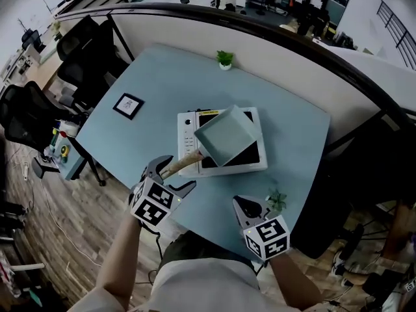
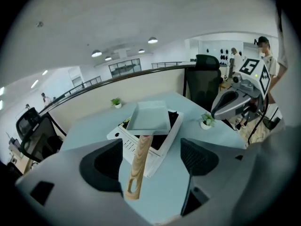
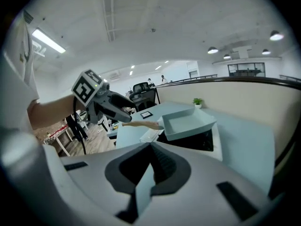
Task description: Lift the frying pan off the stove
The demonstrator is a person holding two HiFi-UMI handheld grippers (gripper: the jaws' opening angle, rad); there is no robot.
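Note:
A square grey-blue frying pan sits on the black top of a white stove in the middle of the blue table. Its wooden handle points toward the near left. My left gripper is open, its jaws standing either side of the handle's end; in the left gripper view the handle lies between the pads without touching them. My right gripper is shut and empty near the table's front edge, to the right of the stove. The right gripper view shows the pan ahead.
One small potted plant stands just beside my right gripper, another at the table's far edge. A black framed card lies at the left. Office chairs stand left of the table, and a curved partition runs behind it.

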